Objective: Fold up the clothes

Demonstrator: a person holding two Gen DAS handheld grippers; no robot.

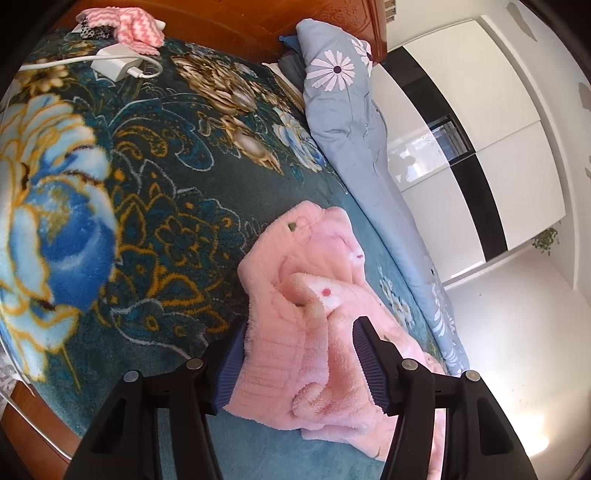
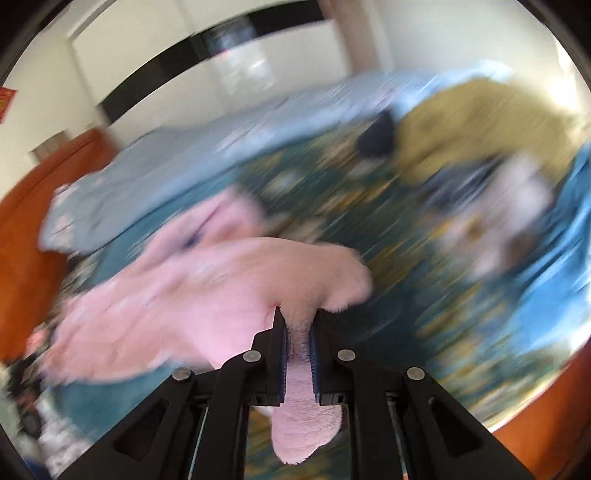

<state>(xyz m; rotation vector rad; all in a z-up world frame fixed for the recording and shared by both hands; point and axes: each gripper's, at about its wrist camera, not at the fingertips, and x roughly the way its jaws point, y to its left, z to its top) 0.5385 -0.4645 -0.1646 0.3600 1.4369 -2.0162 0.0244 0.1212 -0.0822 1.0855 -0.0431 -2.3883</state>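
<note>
A fluffy pink garment [image 1: 306,295] lies bunched on the teal floral blanket [image 1: 166,192] of a bed. My left gripper [image 1: 301,354] is open, its two blue-padded fingers [image 1: 231,365] set either side of the garment's ribbed hem. In the right wrist view, which is blurred by motion, my right gripper [image 2: 299,332] is shut on a fold of the same pink garment [image 2: 207,295], with a pink end hanging out below the fingers.
A grey-blue daisy-print quilt [image 1: 354,122] lies along the blanket's far side. A white charger with cable [image 1: 118,62] and a pink zigzag cloth [image 1: 136,26] lie near the wooden headboard [image 1: 236,22]. A pile of yellow and blue clothes [image 2: 491,147] lies further along the bed. White wardrobes [image 1: 480,129] stand beyond.
</note>
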